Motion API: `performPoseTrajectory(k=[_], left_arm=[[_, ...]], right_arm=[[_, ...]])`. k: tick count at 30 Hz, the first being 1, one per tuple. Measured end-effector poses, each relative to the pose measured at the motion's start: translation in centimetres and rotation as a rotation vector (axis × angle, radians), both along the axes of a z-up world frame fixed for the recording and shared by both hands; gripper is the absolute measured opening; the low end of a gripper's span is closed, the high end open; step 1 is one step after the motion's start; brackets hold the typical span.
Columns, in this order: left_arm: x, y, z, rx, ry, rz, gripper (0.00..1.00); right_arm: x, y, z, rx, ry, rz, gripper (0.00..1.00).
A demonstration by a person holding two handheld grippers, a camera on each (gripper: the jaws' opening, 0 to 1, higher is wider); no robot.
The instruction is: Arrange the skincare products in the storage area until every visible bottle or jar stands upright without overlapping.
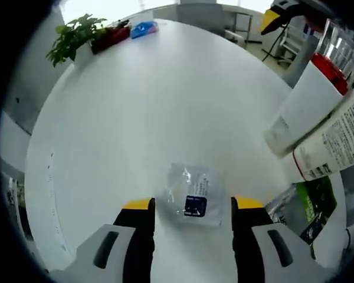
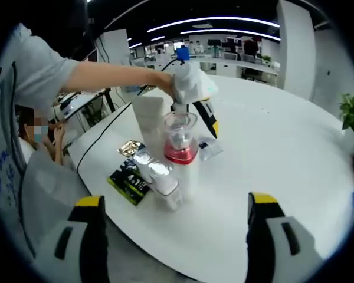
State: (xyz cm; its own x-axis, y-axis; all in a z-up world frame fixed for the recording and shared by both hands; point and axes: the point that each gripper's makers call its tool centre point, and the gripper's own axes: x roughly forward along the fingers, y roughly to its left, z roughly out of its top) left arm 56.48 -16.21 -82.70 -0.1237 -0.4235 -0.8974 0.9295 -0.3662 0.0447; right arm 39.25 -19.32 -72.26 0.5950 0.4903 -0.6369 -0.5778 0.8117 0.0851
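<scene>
White counter [image 1: 135, 118] carries everything. Left gripper [image 1: 192, 215] hangs over it, jaws apart, a small clear sachet [image 1: 192, 194] lying flat between the tips. Tall white bottles [image 1: 307, 100] stand off to its right, a red-collared bottle [image 2: 180, 141] among them. Right gripper [image 2: 174, 215] sits back from that cluster, jaws apart, empty. Looks like the pickup step; next move probably needs closing squarely on the thin sachet edges.

Round white table [image 1: 135, 118] in an office under ceiling striplights [image 2: 212, 25].
</scene>
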Motion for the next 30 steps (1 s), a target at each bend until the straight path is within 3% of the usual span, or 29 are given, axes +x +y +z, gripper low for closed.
performPoseTrajectory(k=[10, 14, 30], left_arm=[[0.1, -0.1, -0.2, 0.031, 0.033, -0.028, 0.46], [1.0, -0.2, -0.4, 0.041, 0.031, -0.013, 0.41], [0.5, 0.0, -0.5, 0.061, 0.041, 0.022, 0.37]], right_arm=[[0.0, 0.0, -0.1, 0.000, 0.002, 0.000, 1.00], [0.0, 0.0, -0.1, -0.003, 0.002, 0.003, 1.00], [-0.3, -0.1, 0.4, -0.008, -0.011, -0.004, 1.00]])
